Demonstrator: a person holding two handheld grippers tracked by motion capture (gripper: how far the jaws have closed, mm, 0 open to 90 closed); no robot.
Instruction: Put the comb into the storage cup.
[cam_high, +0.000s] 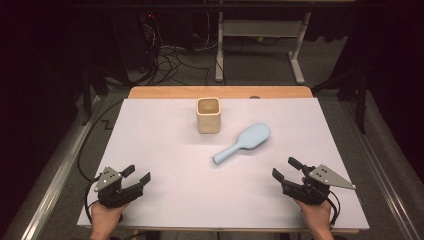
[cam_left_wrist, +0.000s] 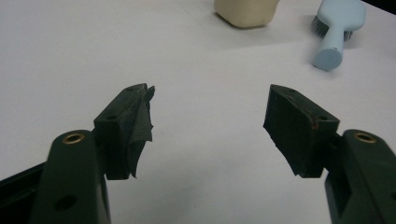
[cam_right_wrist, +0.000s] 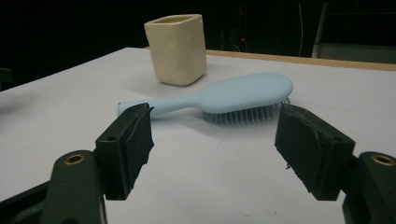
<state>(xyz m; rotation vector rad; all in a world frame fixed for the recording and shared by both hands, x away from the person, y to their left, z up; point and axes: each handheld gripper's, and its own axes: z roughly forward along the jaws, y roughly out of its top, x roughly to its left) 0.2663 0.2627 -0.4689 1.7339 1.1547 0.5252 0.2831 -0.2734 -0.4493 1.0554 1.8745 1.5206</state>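
Note:
A light blue hairbrush (cam_high: 243, 142) lies bristles down on the white table top (cam_high: 175, 165), its handle pointing toward the near left. Behind it stands a cream square cup (cam_high: 208, 115), upright and hollow. My left gripper (cam_high: 137, 176) rests near the front left corner, open, with nothing between its jaws (cam_left_wrist: 208, 123). My right gripper (cam_high: 286, 169) sits near the front right, open too, aimed at the hairbrush (cam_right_wrist: 219, 100) and the cup (cam_right_wrist: 176, 49) beyond it. The brush handle end (cam_left_wrist: 329, 58) and the cup's base (cam_left_wrist: 245, 11) appear far off in the left gripper view.
A wooden strip (cam_high: 220, 92) borders the table's far edge. Beyond it are a white desk frame (cam_high: 260, 45) and loose cables (cam_high: 170, 60) on the floor. Metal rails (cam_high: 55, 175) run along both sides of the table.

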